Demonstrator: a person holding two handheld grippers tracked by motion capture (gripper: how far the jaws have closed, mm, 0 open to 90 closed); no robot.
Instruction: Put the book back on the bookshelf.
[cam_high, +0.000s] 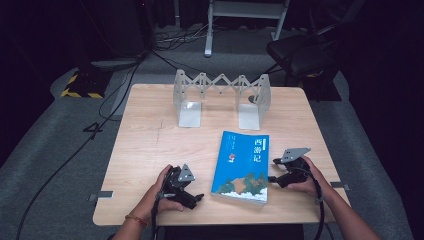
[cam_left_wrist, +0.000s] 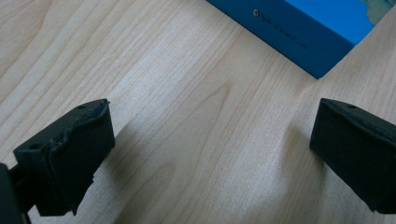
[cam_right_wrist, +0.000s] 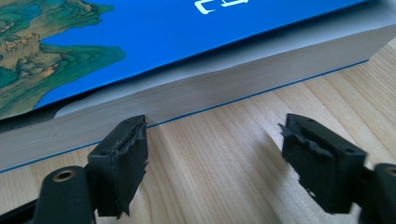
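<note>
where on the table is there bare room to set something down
The widest free patch is the left half of the table, bordered by the bookend rack behind, the book to the right and the left hand-held gripper in front. A narrower strip lies between rack and book. Crowded: the book's right edge, where the right hand-held gripper sits.

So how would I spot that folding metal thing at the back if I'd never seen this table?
Start at the wooden table and look to its far edge, beyond the blue book lying flat. There stands the grey metal bookend rack: two upright end plates joined by a zigzag scissor lattice. It is the one upright, colourless thing there.
</note>
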